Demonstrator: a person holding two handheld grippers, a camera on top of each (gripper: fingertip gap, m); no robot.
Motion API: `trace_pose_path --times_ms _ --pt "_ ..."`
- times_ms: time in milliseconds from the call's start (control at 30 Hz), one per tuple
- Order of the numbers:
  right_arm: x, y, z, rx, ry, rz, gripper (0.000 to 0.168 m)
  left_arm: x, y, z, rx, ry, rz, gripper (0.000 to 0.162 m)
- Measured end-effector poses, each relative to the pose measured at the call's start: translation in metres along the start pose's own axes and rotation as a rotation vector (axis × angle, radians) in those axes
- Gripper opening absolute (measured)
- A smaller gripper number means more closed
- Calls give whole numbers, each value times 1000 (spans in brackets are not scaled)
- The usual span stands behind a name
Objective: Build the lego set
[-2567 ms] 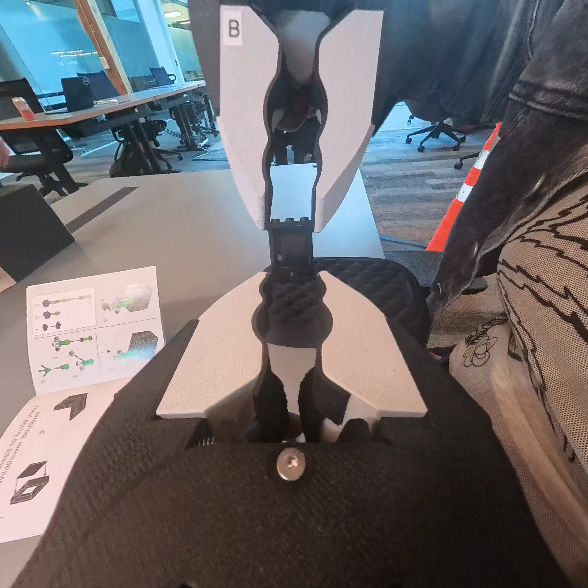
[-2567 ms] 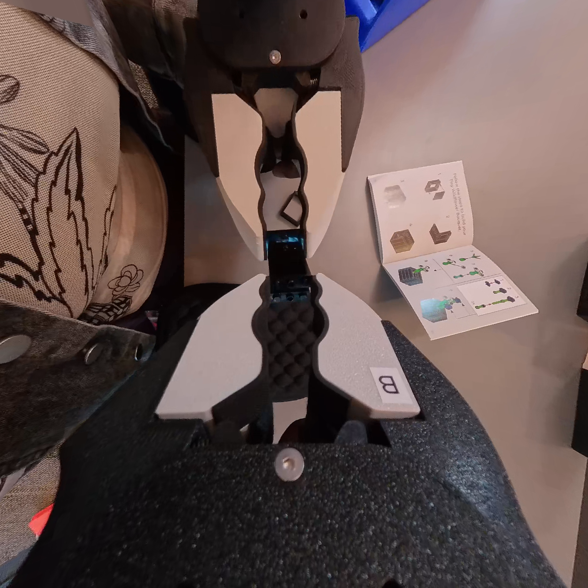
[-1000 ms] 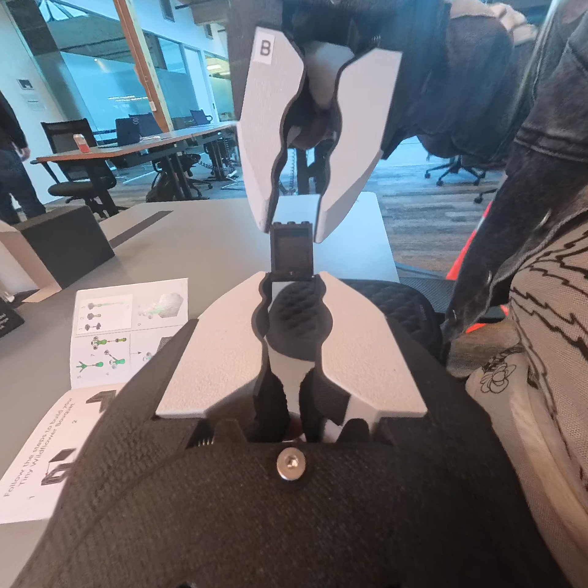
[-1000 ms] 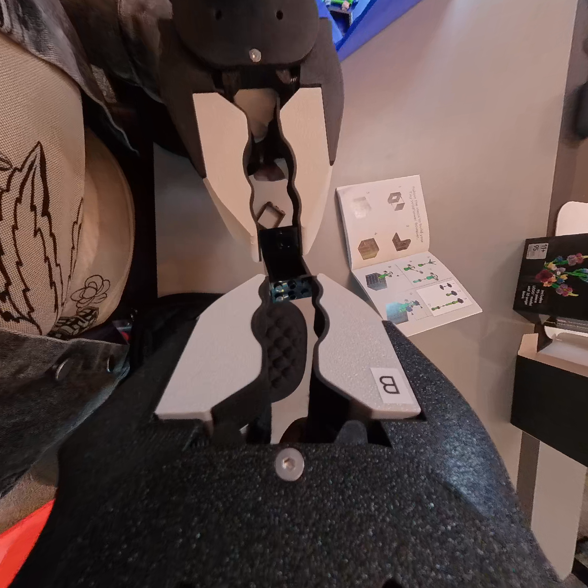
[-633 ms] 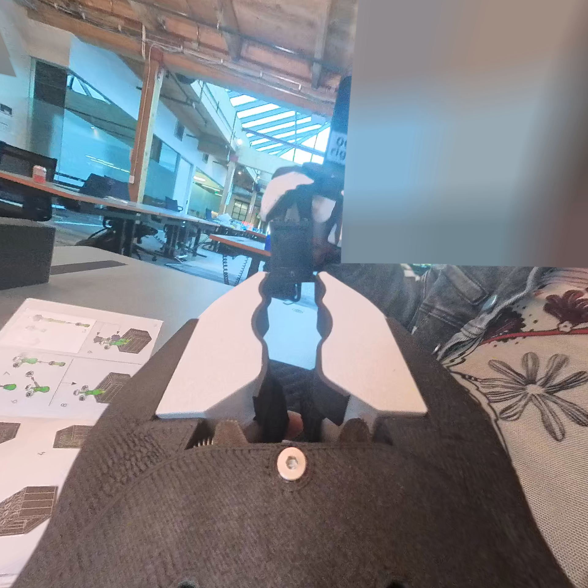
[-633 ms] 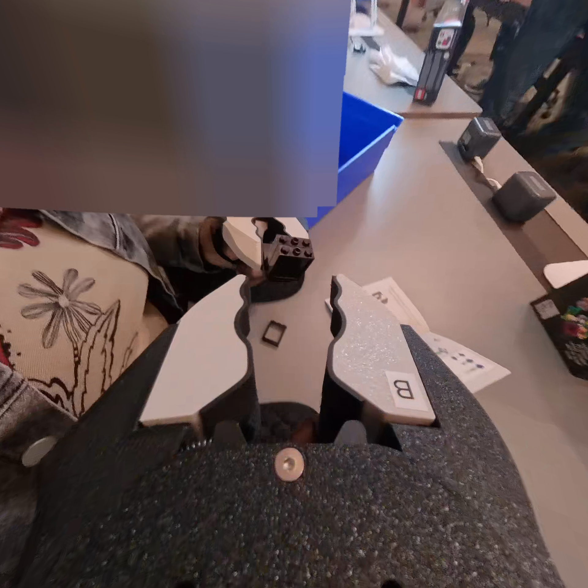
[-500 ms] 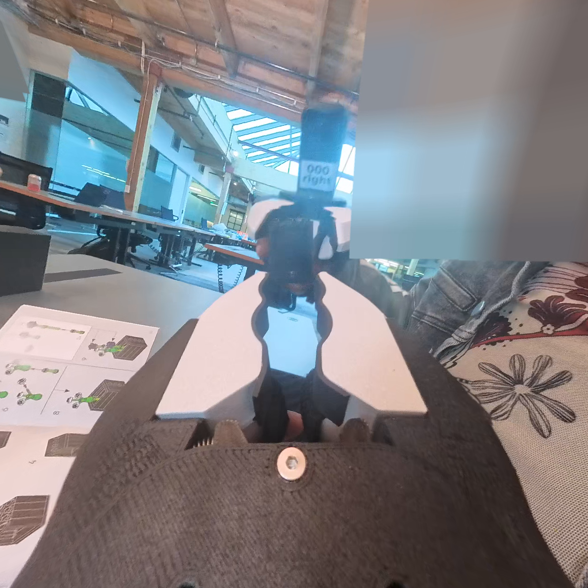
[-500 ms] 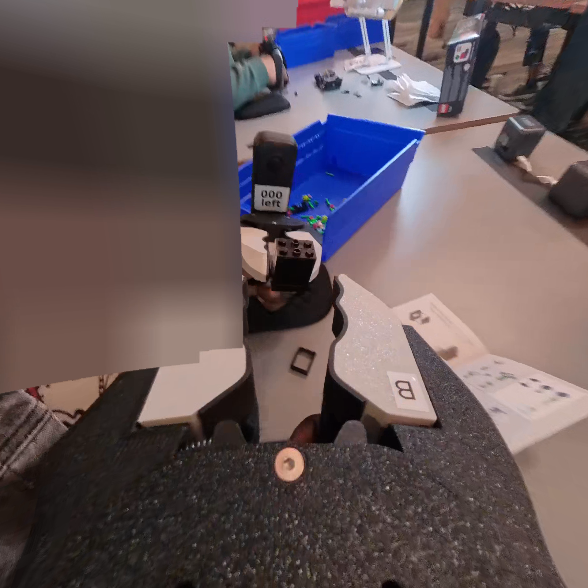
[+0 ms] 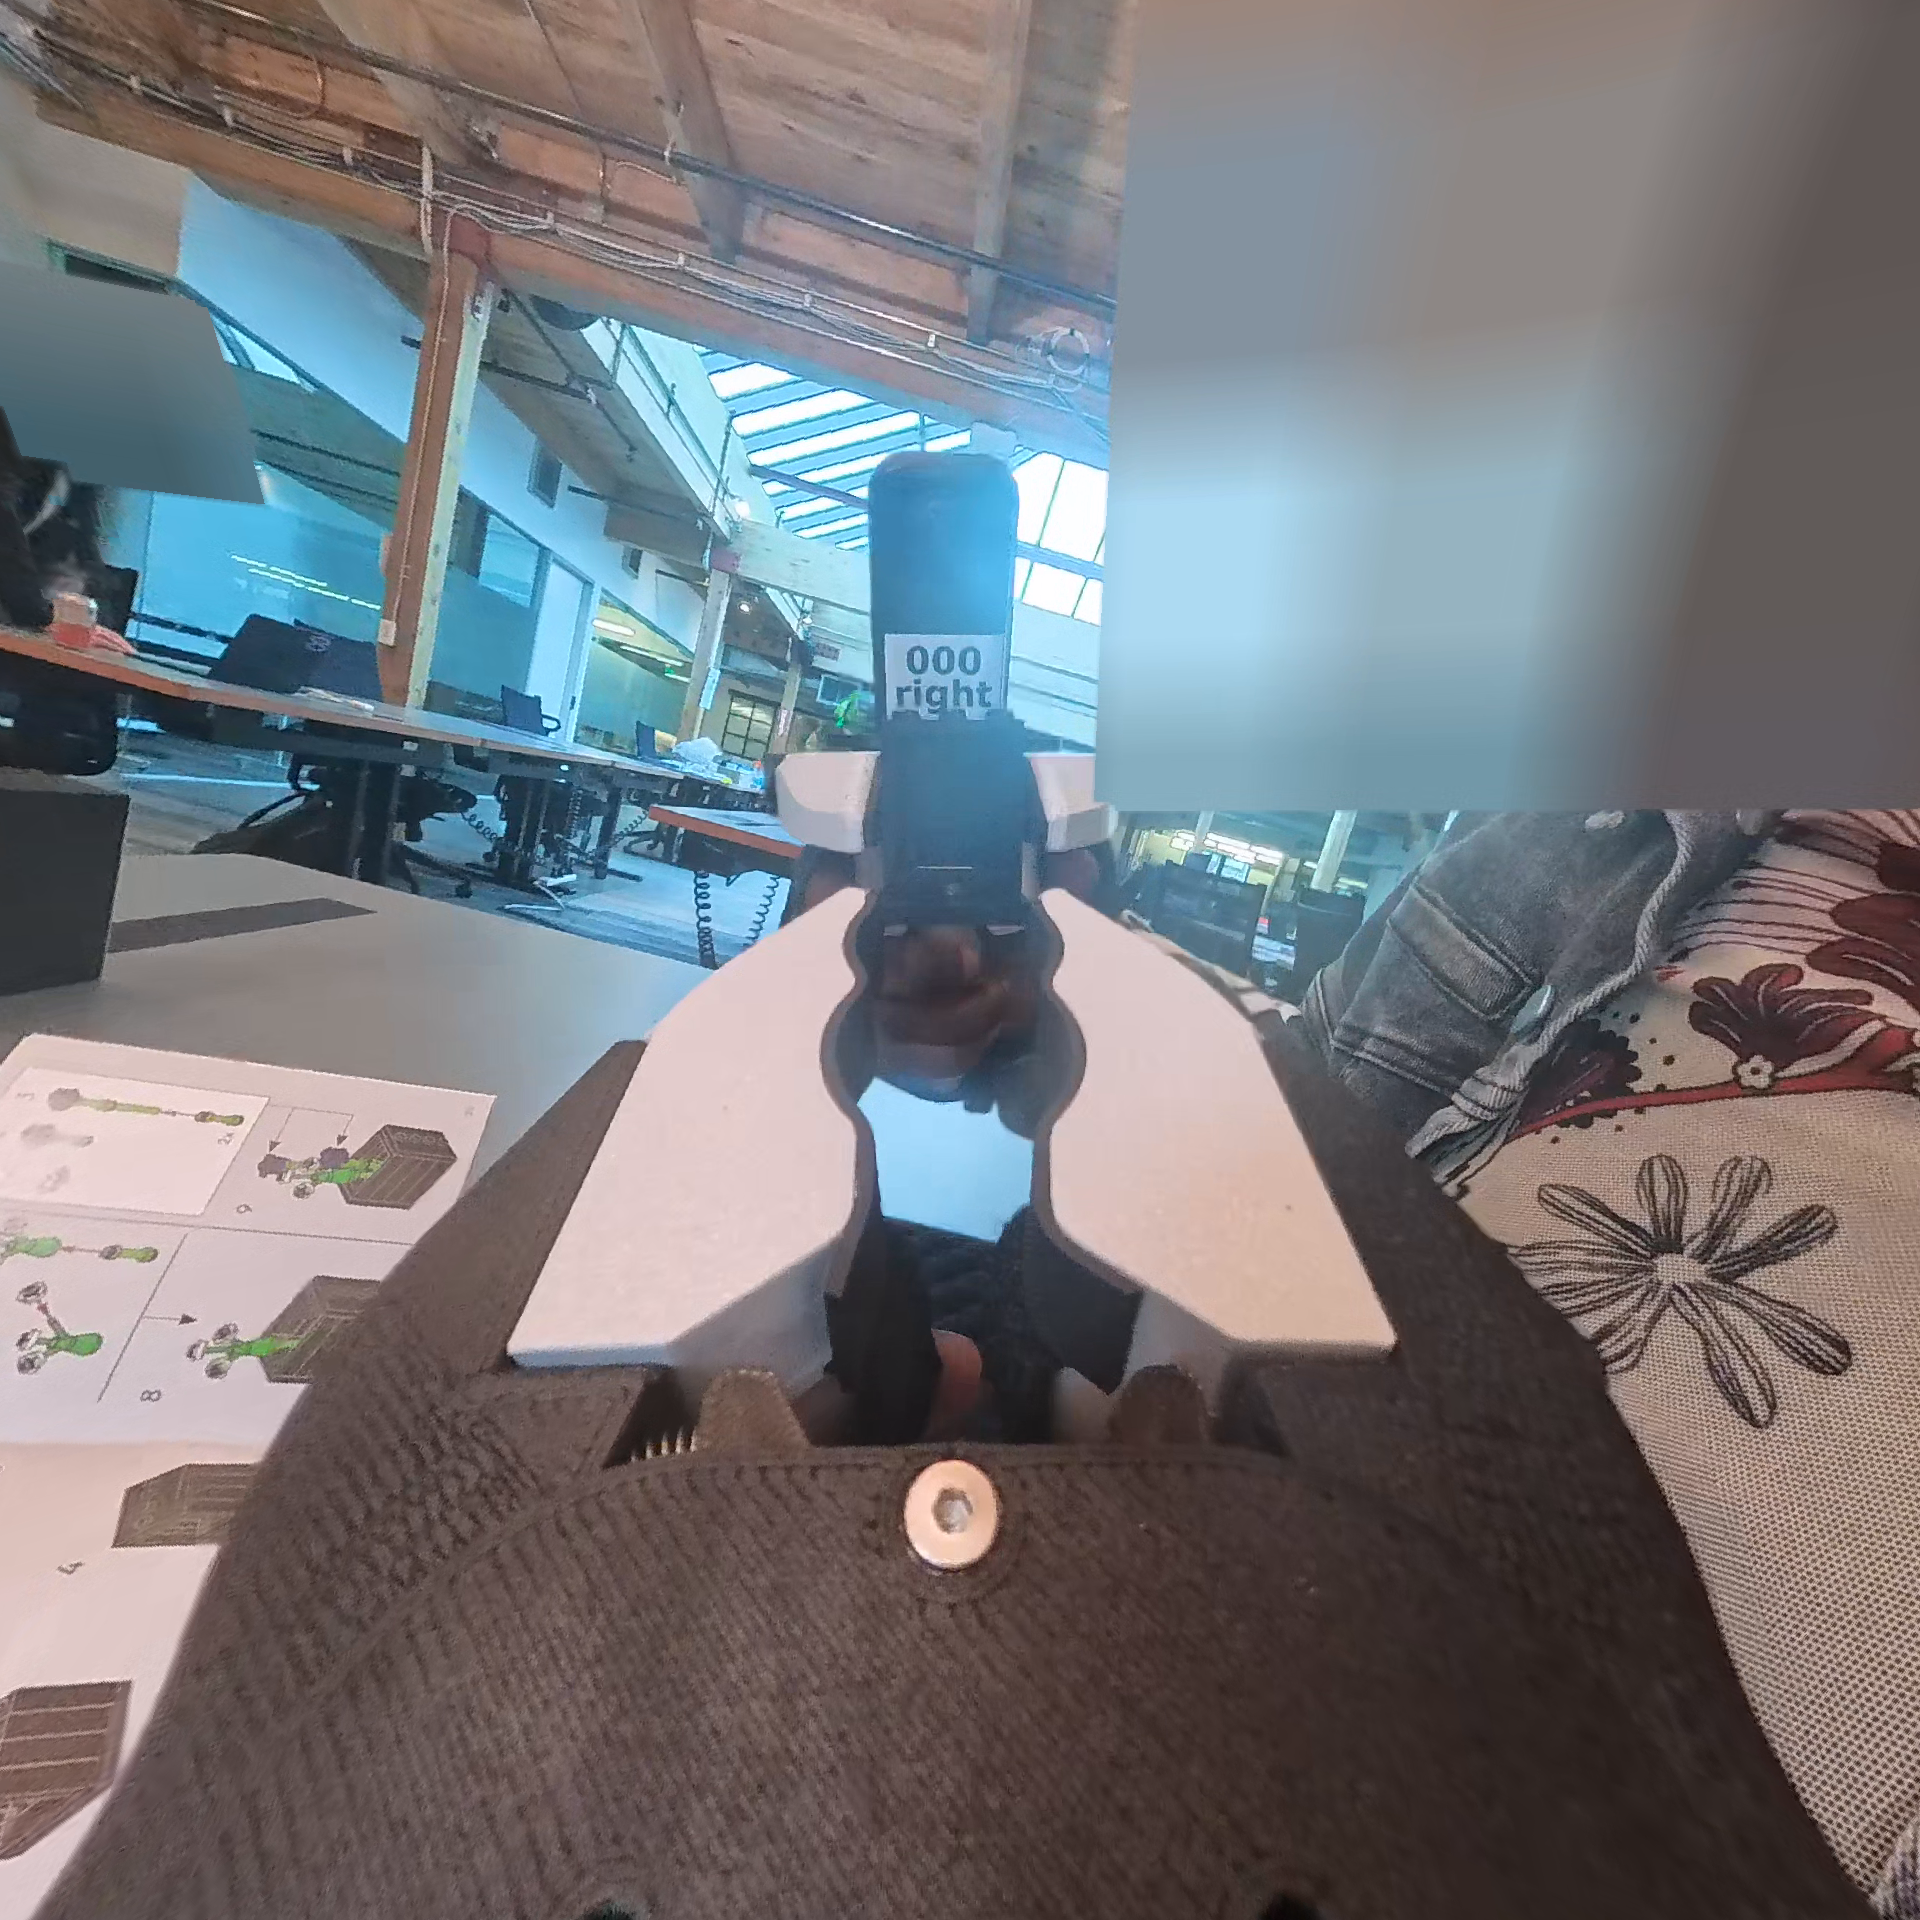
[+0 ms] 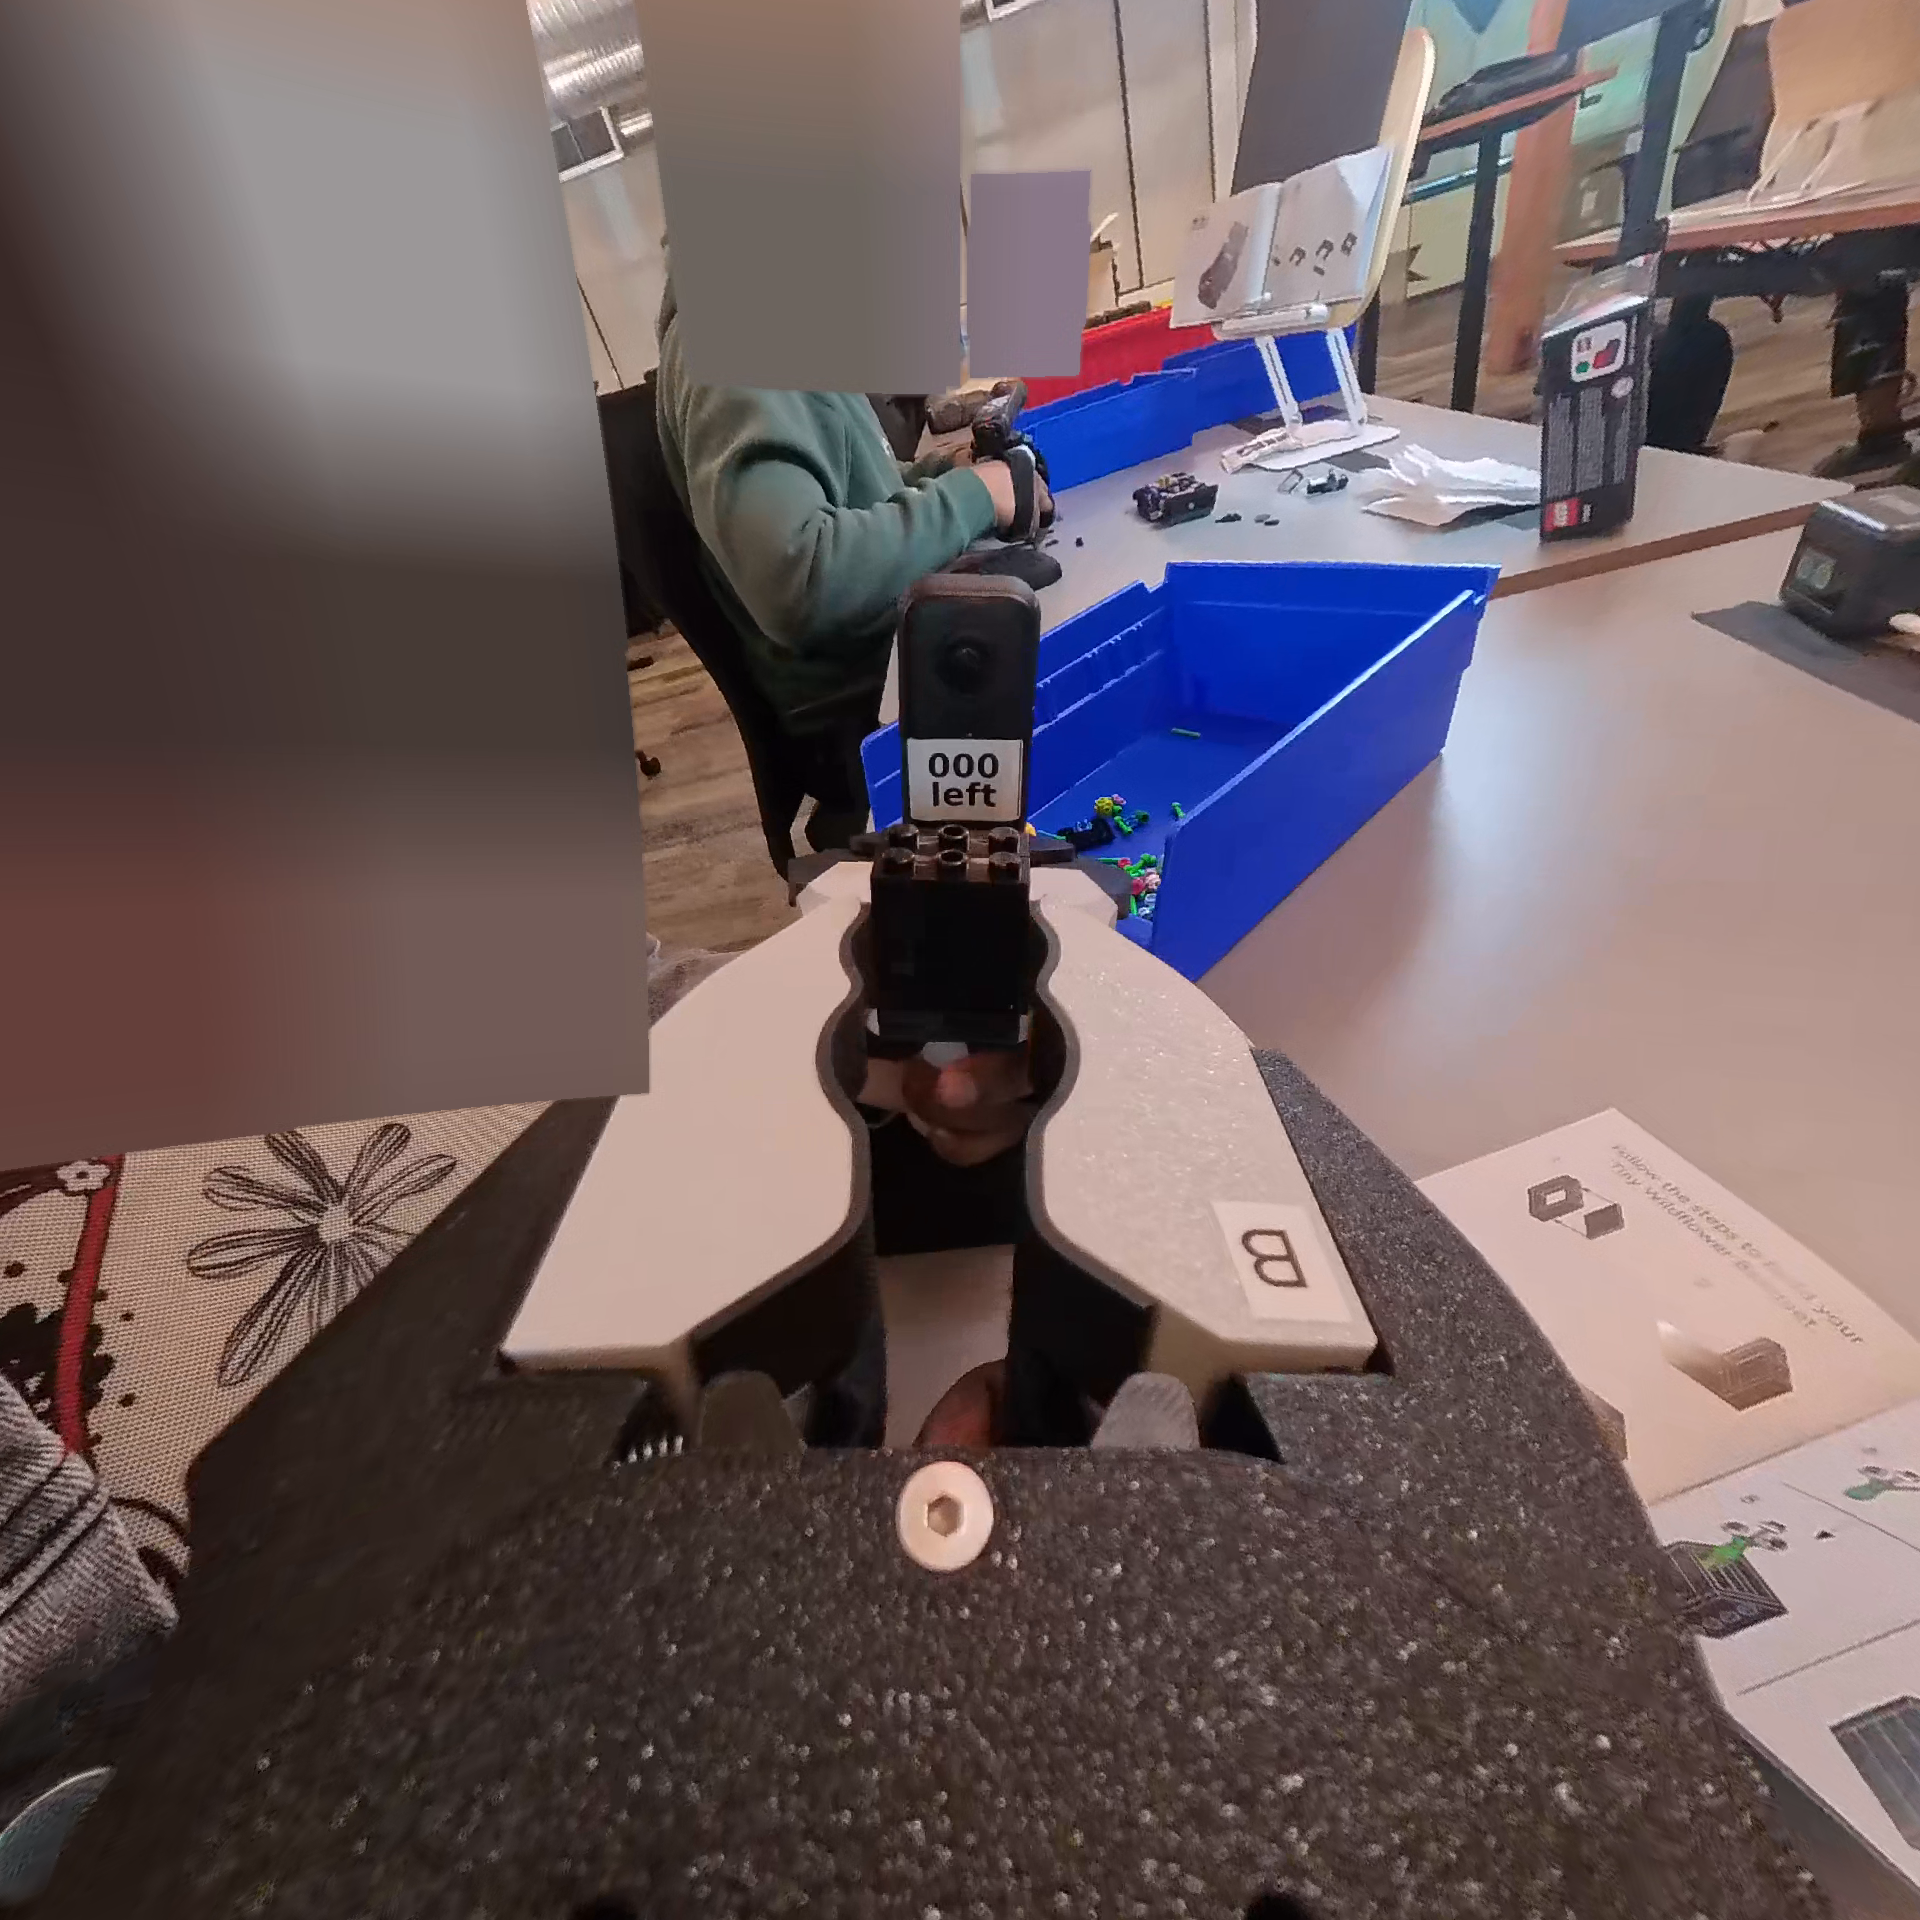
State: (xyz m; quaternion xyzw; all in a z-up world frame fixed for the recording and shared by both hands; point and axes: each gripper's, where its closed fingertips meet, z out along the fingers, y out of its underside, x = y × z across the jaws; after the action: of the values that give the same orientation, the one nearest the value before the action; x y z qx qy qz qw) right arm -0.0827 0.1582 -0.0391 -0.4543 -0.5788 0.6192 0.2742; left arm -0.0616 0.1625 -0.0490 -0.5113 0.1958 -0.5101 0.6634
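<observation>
Black lego block [image 10: 951, 935] pinched between both level, facing claws.

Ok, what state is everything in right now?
Left hand-held gripper: shut on block.
Right hand-held gripper: shut on block.
Block: held in the air, studs up, gripped from both sides.
Blue bin: open, small pieces inside.
Booklet: open, flat on table.

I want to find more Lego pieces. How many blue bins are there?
2. One blue bin lies on the near table with loose pieces inside; the other blue bin is on the far table. More may be hidden.
</observation>
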Motion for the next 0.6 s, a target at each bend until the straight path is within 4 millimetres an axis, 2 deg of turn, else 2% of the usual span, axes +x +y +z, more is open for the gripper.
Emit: trace_pose_path --times_ms 33,233,333,600 --pt "0 0 -1 -4 -4 -1 26 0 1 0 -15 -6 15 27" --pt "-1 1 -10 -27 -19 -33 26 -2 14 -1 -175 -66 164 31" --pt "-2 3 -12 -60 -18 -63 26 -5 15 -2 -212 -93 174 34" --pt "0 5 -8 -41 -14 -68 26 -4 11 -1 -164 -71 125 28"
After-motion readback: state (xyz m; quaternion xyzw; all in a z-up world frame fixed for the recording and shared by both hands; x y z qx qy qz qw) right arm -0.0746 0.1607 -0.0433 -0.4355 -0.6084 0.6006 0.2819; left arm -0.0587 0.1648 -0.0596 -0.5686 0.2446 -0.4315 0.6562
